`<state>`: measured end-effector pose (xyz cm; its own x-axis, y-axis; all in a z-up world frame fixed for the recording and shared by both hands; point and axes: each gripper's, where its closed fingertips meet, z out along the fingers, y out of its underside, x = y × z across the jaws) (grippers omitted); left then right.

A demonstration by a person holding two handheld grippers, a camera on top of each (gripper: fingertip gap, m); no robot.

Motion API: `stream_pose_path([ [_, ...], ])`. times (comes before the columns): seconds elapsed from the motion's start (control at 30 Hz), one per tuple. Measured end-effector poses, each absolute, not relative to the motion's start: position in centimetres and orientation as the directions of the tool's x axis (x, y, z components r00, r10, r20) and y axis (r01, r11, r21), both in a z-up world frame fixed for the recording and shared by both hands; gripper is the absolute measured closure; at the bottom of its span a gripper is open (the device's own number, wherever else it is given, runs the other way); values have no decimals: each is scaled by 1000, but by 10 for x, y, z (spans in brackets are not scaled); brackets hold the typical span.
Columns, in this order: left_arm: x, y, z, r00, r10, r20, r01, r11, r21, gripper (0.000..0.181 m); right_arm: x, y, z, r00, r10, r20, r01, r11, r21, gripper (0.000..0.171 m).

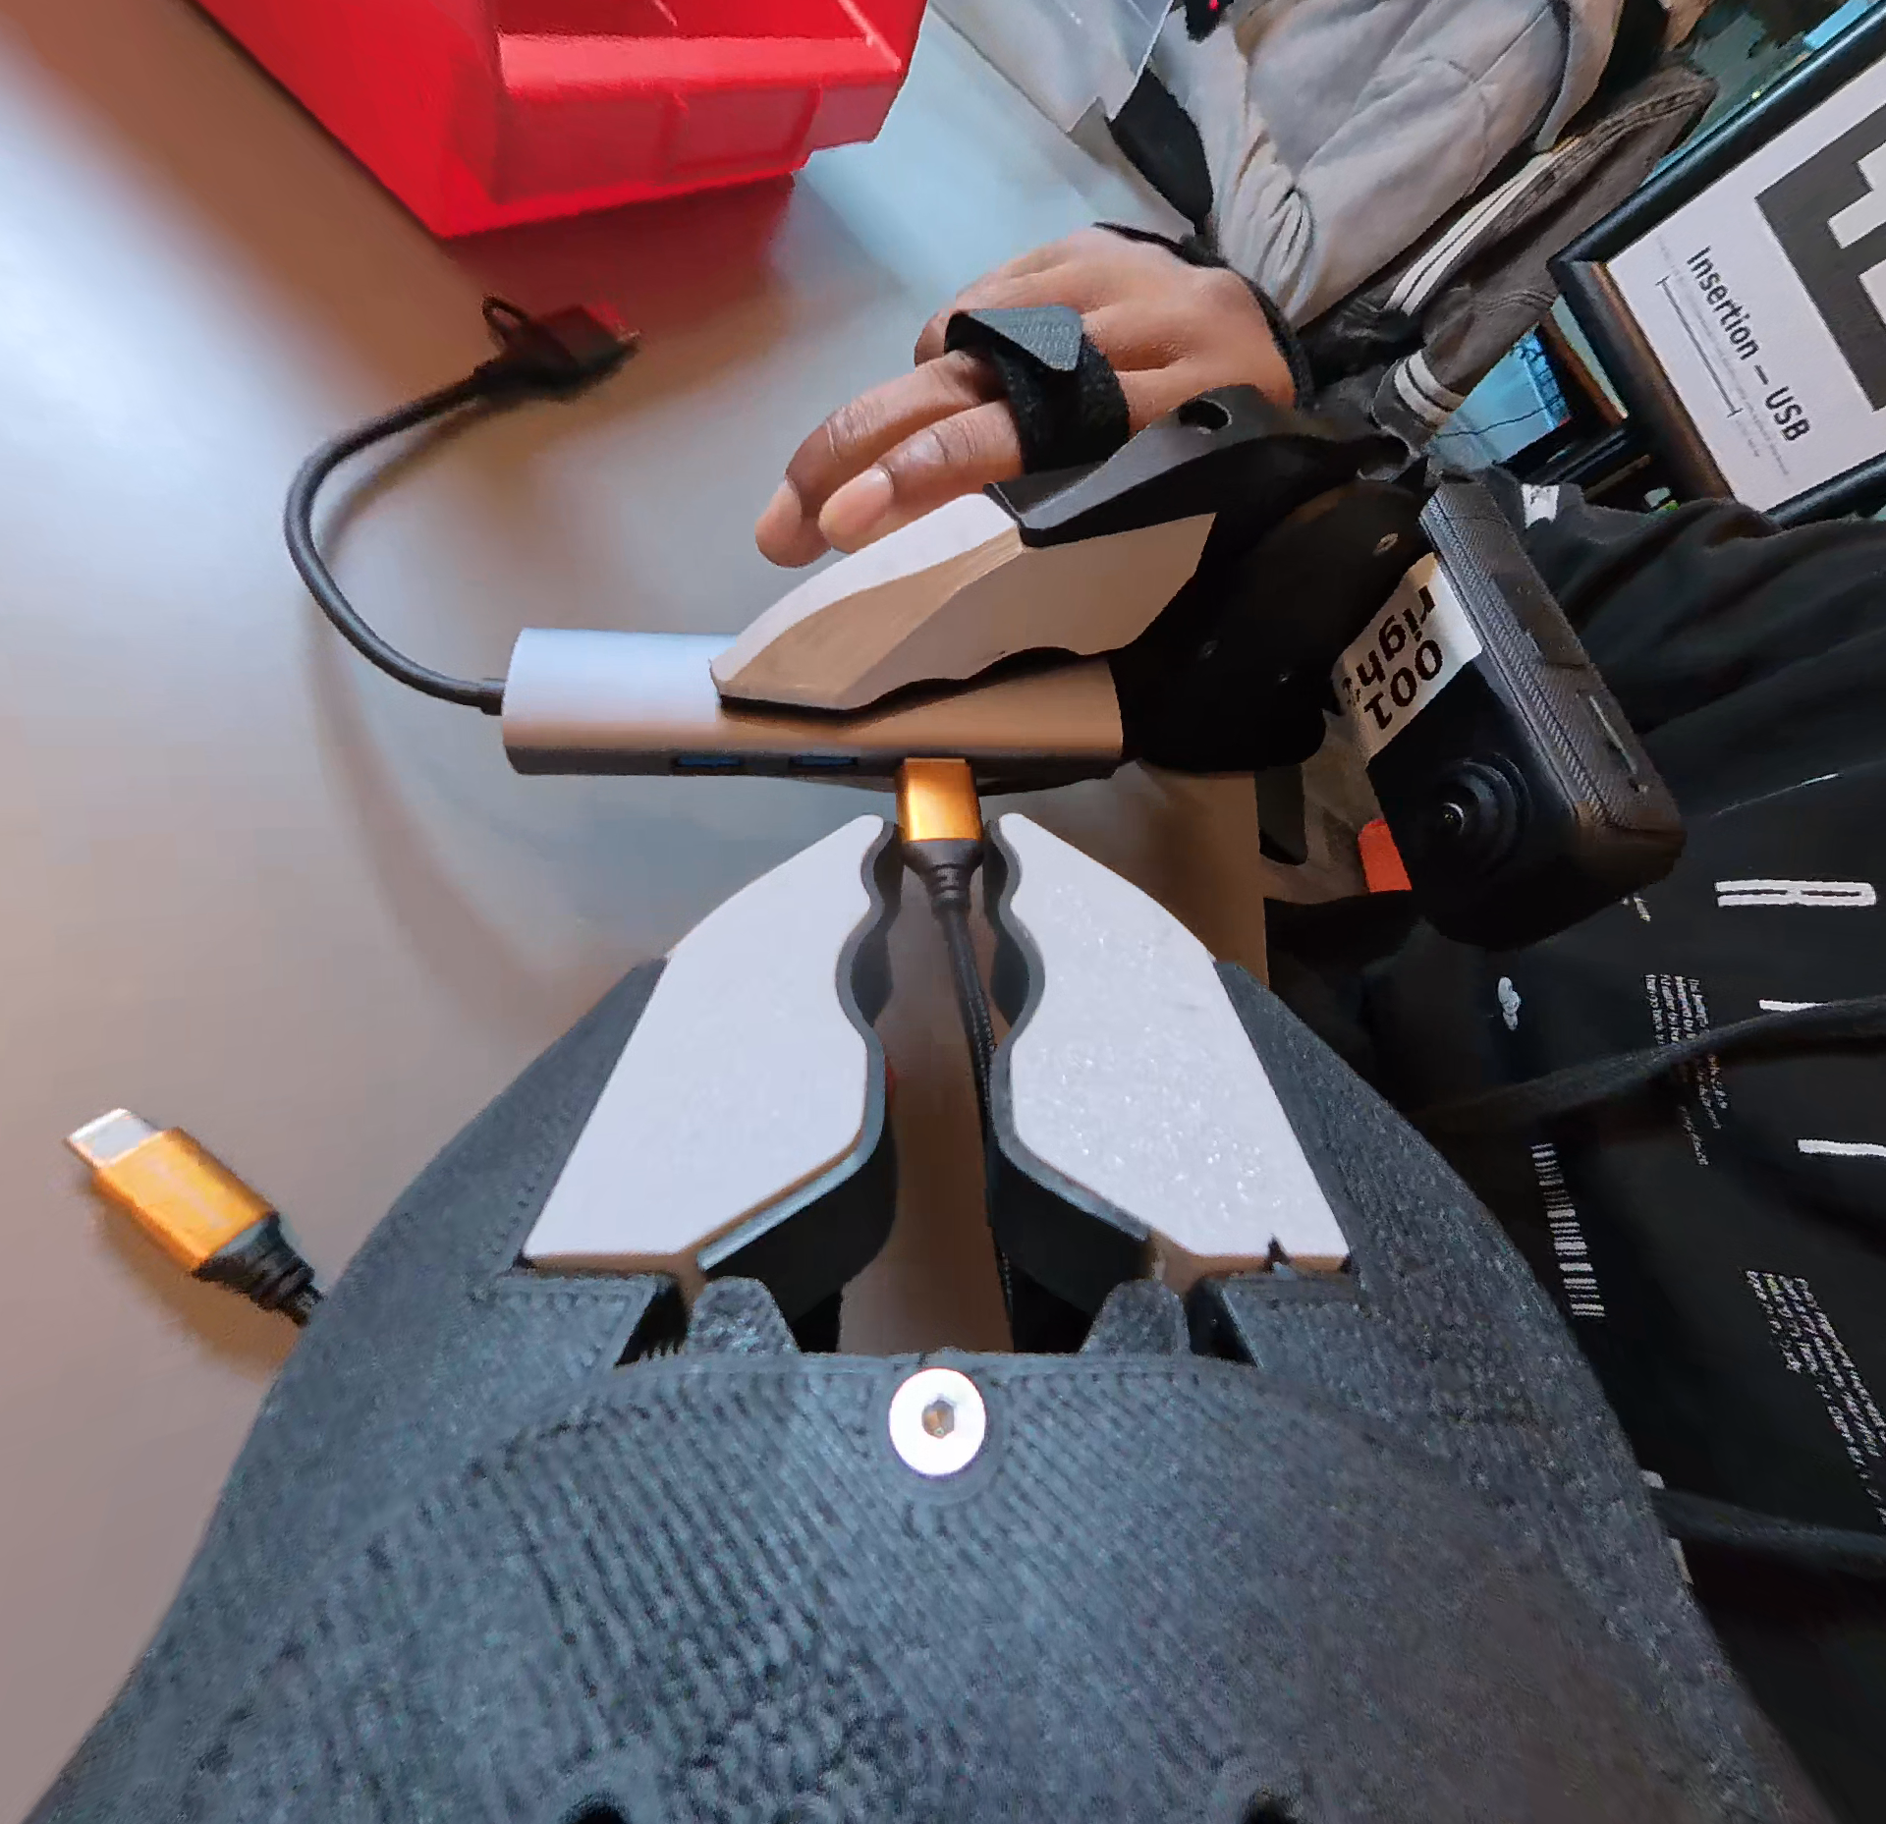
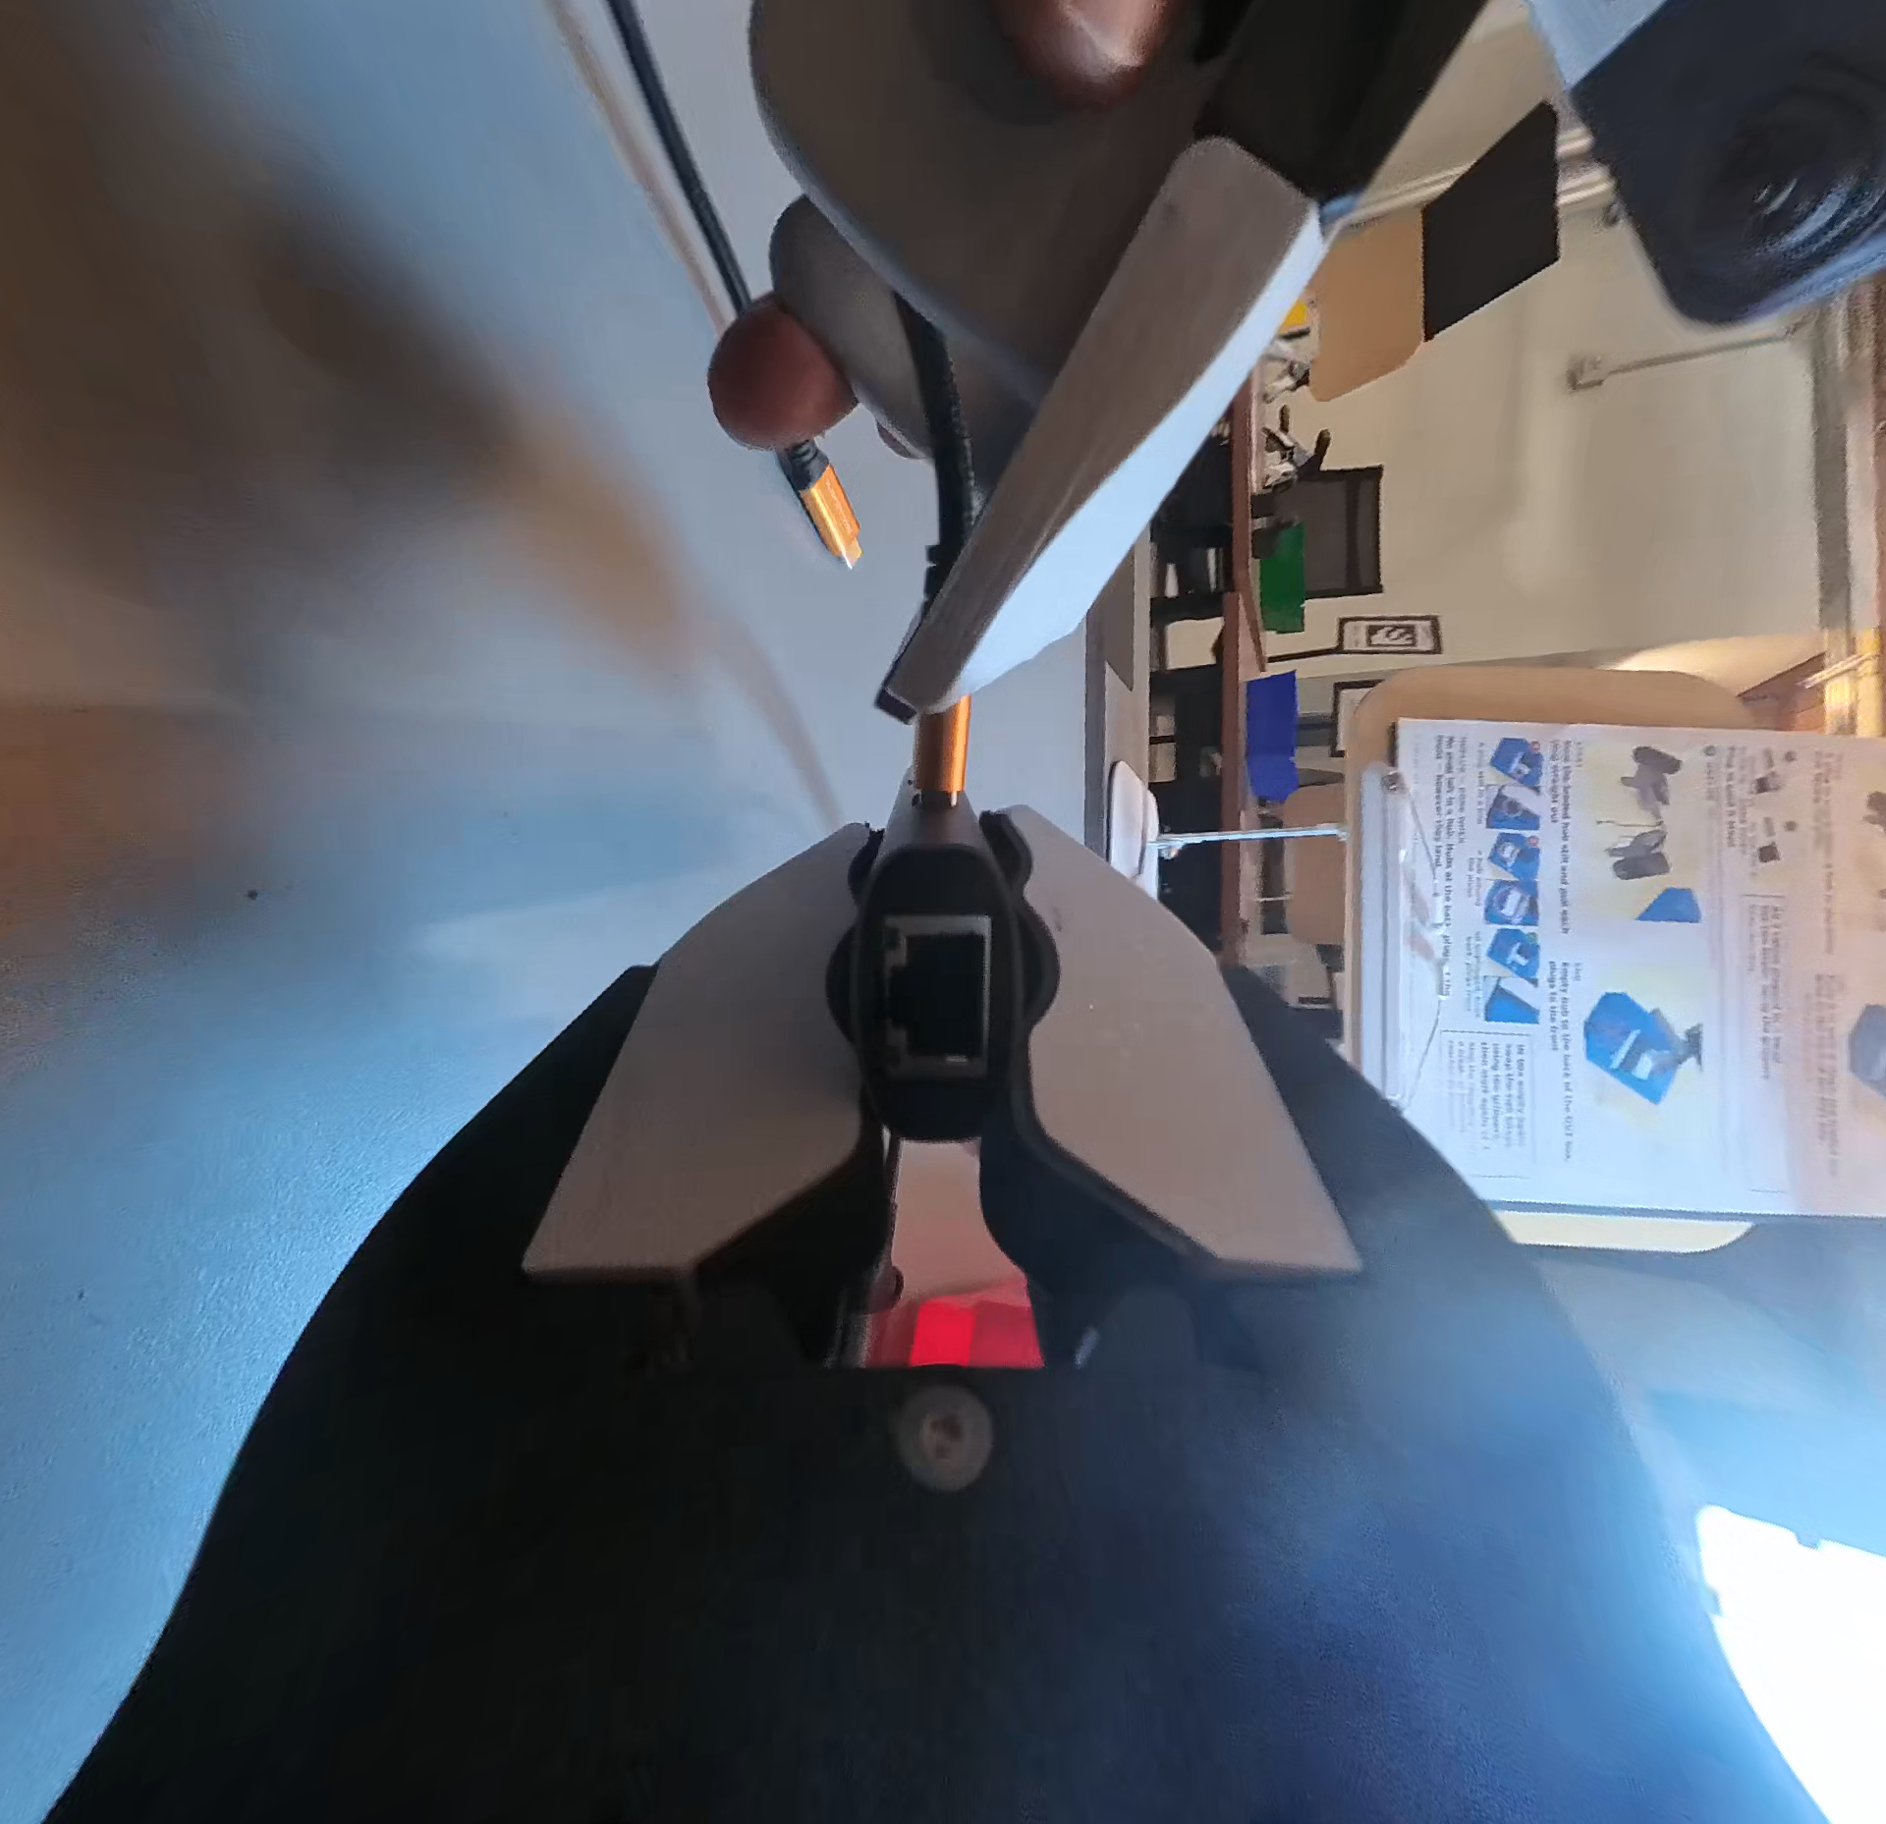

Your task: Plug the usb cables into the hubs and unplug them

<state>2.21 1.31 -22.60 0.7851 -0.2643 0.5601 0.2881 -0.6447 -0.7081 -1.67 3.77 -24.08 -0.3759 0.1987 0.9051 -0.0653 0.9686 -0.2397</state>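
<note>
Left gripper (image 1: 934,836): lower centre of the left wrist view, its pale fingers (image 1: 735,1040) pinching the black collar just behind the orange plug (image 1: 934,800), the braided cable running back down between them.
Why that hold: gripping close behind the metal shell likely keeps the plug stiff and in line with the port.
Orange plug: straight ahead of the fingertips at frame centre, its tip at or inside the side of the hub (image 1: 714,719); how deep it sits cannot be told.
Right gripper (image 2: 934,918): pressed together on the hub's end, lower centre of its own view, seemingly to brace it against the push or pull.
Hub: held flat across mid-frame, just beyond the left fingertips, its own lead curling toward the upper left.
Spare orange plug (image 1: 168,1198): loose on the table (image 1: 204,755), lower left, well apart.
Red bin (image 1: 531,71): upper left, farthest back.
</note>
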Motion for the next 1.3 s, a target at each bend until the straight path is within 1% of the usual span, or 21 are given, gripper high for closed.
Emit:
stream_pose_path([
  [0.03, 20, 13, -223, 788, -266, 555, 292, -632, -718, 166, -18, 38, -239, -383, 219, 898, -61, 963, -261, 153],
  [0.1, 15, 13, -215, 780, -262, 568, 322, -610, -724, 166, -21, 38, -232, -395, 277, 876, -50, 945, -322, 153],
  [0.2, -3, 10, -207, 777, -215, 592, 389, -574, -720, 166, -17, 43, -217, -395, 341, 853, -43, 921, -387, 125],
  [0.27, -10, 10, -204, 768, -199, 608, 423, -555, -716, 166, -14, 37, -211, -376, 323, 868, -65, 926, -373, 118],
  [0.3, -11, 11, -203, 768, -193, 610, 429, -553, -715, 166, -14, 33, -210, -359, 288, 888, -71, 940, -334, 118],
  [0.33, -10, 11, -202, 775, -194, 601, 422, -549, -721, 166, -15, 31, -206, -326, 237, 915, -73, 959, -274, 132],
  [0.37, -10, 11, -198, 790, -209, 577, 405, -528, -746, 166, -16, 31, -199, -299, 193, 934, -73, 972, -224, 154],
  [0.4, -10, 9, -186, 798, -247, 550, 389, -486, -783, 164, -14, 31, -190, -315, 198, 928, -78, 969, -233, 154],
  [0.47, -24, 1, -149, 827, -271, 493, 392, -350, -851, 129, -8, 36, -152, -350, 274, 896, -94, 941, -324, 154],
  [0.5, -33, -7, -128, 845, -278, 456, 387, -268, -882, 123, -7, 44, -126, -326, 291, 899, -101, 935, -340, 154],
  [0.57, -61, -28, -93, 902, -212, 377, 359, -117, -926, 126, -10, 74, -70, -262, 316, 912, -72, 936, -345, 154],
  [0.67, -103, -60, -73, 969, -21, 245, 246, 45, -968, 131, -20, 134, -2, -208, 334, 920, 35, 942, -334, 154],
  [0.77, -126, -74, -84, 958, 41, 283, 280, 72, -957, 134, -37, 203, 39, -161, 338, 927, 196, 932, -305, 154],
  [0.87, -137, -72, -107, 936, 53, 348, 346, 43, -937, 135, -56, 267, 41, -137, 352, 926, 351, 891, -287, 154],
  [0.97, -139, -67, -121, 944, 79, 320, 322, -13, -947, 135, -70, 326, 8, -95, 407, 908, 531, 792, -300, 154],
  [1.0, -137, -66, -122, 950, 81, 302, 305, -25, -952, 135, -75, 339, -4, -57, 470, 881, 559, 746, -362, 154],
  [1.03, -136, -64, -123, 955, 84, 284, 287, -34, -957, 134, -80, 346, -15, -13, 571, 821, 549, 690, -471, 153],
  [1.1, -134, -62, -126, 963, 92, 255, 260, -51, -964, 135, -88, 352, -29, 77, 791, 607, 457, 513, -727, 154],
  [1.13, -134, -61, -128, 964, 97, 248, 254, -61, -965, 135, -90, 357, -33, 118, 867, 484, 408, 402, -820, 154],
  [1.2, -133, -60, -132, 964, 97, 247, 254, -76, -964, 135, -90, 373, -45, 188, 947, 261, 327, 190, -926, 154],
  [1.3, -133, -58, -138, 962, 95, 256, 264, -95, -960, 135, -81, 401, -81, 247, 969, 31, 313, -50, -949, 154],
])
